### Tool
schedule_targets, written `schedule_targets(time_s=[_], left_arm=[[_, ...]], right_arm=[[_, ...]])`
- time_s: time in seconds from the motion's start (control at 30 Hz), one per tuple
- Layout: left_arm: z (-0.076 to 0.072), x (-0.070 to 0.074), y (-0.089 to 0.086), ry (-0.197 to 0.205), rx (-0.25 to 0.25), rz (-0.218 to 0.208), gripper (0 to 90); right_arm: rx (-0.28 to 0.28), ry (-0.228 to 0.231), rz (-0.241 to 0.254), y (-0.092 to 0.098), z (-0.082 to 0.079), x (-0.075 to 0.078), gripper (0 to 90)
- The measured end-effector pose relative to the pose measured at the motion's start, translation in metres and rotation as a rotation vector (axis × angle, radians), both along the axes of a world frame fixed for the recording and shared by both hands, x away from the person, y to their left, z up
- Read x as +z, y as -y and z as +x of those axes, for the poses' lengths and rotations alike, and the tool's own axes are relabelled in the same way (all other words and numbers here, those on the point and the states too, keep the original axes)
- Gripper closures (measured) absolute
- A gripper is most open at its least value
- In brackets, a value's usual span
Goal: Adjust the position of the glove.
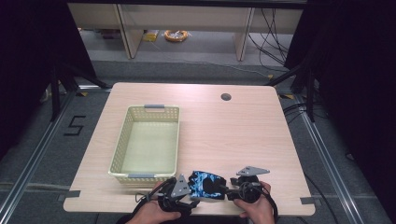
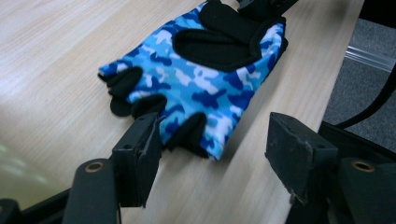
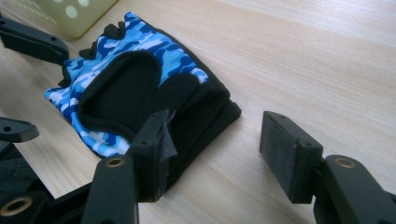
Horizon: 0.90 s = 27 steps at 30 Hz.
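A fingerless glove (image 1: 208, 184), blue camouflage fabric with black padded palm patches, lies flat on the pale wooden bench (image 1: 233, 135) near its front edge, directly between the two pairs of tongs.

The glove looks light, soft and floppy. It would likely fold and droop when lifted, and the thin fabric offers little height to grip while it lies flat. The thicker, stacked black cuff end, or the padded palm, seems the surest place to take hold; the short finger stubs look thin and may slip free.

The left tongs (image 1: 187, 190) sit just left of the glove, at its finger end. In the left gripper view the jaws stand spread, with the finger stubs of the glove (image 2: 196, 79) just ahead of and between them; the left pad appears to be at the fabric's edge, but nothing is pinched.

The right tongs (image 1: 229, 190) sit just right of the glove, at its cuff end. In the right gripper view the jaws are also spread and empty, the left jaw resting close against the black cuff of the glove (image 3: 140, 88), the right jaw over bare bench.

A pale yellow perforated basket (image 1: 122, 140) stands empty beyond the left tongs, near the glove but apart from it.
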State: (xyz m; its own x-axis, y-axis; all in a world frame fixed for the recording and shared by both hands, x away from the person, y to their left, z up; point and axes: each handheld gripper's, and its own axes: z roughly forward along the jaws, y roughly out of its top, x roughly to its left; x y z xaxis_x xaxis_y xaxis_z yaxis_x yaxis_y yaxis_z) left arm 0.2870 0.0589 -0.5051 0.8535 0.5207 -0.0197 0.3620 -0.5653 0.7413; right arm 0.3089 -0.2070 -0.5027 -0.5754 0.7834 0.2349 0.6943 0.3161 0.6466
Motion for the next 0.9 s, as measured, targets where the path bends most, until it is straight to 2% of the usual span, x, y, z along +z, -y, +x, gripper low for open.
schedule_targets(time_s=[0.03,0.07,0.1,0.13,0.23,0.27,0.3,0.33,0.4,0.43,0.5,0.53,0.57,0.6,0.63,0.67,0.7,0.77,0.83,0.87,0.9], left_arm=[[0.002,0.000,0.000,0.004,-0.005,0.017,35.1],[0.003,0.000,0.002,-0.004,-0.010,0.019,35.5],[0.004,-0.002,0.003,0.001,-0.016,0.026,35.8],[0.003,-0.003,0.005,-0.004,-0.019,0.030,35.8],[0.002,-0.008,0.009,-0.002,-0.021,0.057,35.8],[0.002,-0.009,0.010,0.011,-0.024,0.065,37.2],[0.002,-0.008,0.011,0.017,-0.017,0.080,37.2],[0.003,-0.008,0.011,0.016,-0.019,0.087,41.0],[0.003,-0.006,0.012,0.016,-0.019,0.082,43.9],[0.003,-0.007,0.013,0.019,-0.016,0.074,51.1],[0.003,-0.005,0.013,0.044,-0.030,0.103,53.5],[0.004,-0.005,0.013,0.056,-0.035,0.112,57.2],[0.003,-0.005,0.013,0.059,-0.032,0.122,59.7],[0.001,-0.006,0.014,0.056,-0.032,0.094,61.6],[0.000,-0.005,0.013,0.068,-0.040,0.110,63.7],[-0.001,-0.006,0.014,0.073,-0.047,0.114,65.6],[-0.002,-0.005,0.015,0.094,-0.056,0.131,67.3],[-0.005,-0.005,0.016,0.107,-0.064,0.134,70.7],[-0.006,-0.005,0.017,0.119,-0.072,0.146,72.1],[-0.008,-0.006,0.018,0.118,-0.071,0.132,72.9],[-0.008,-0.006,0.018,0.128,-0.075,0.144,73.5]], right_arm=[[0.000,0.000,0.000,0.000,0.000,0.000,44.9],[-0.019,-0.026,-0.005,-0.001,-0.001,0.001,44.9],[-0.018,-0.023,-0.004,-0.002,-0.001,0.001,44.9],[-0.005,0.005,0.005,-0.002,0.000,-0.001,44.9],[-0.008,-0.008,-0.010,-0.003,0.001,0.000,44.9],[-0.006,0.033,0.006,-0.005,0.003,-0.003,45.3],[-0.006,0.033,0.006,-0.005,0.003,-0.003,45.3],[0.008,-0.006,0.010,-0.005,0.004,0.000,46.1],[0.008,-0.016,0.014,-0.005,0.004,0.000,46.5],[0.008,-0.005,0.039,-0.008,0.004,-0.002,48.0],[0.016,-0.011,0.021,-0.009,0.004,-0.002,47.9],[0.026,-0.029,0.011,-0.010,0.004,-0.002,48.5],[0.019,-0.029,0.011,-0.012,0.004,-0.002,50.1],[0.022,-0.058,0.019,-0.011,0.005,-0.001,50.9],[0.019,-0.034,0.025,-0.010,0.005,-0.002,53.1],[0.019,-0.033,0.027,-0.010,0.006,-0.003,55.8],[0.016,-0.028,0.022,-0.009,0.006,-0.003,58.0],[0.024,-0.046,0.037,-0.009,0.006,-0.003,62.7],[0.021,-0.043,0.041,-0.008,0.005,-0.004,66.4],[0.008,-0.033,0.055,-0.008,0.005,-0.005,69.9],[-0.001,-0.038,0.065,-0.007,0.005,-0.006,75.6]])
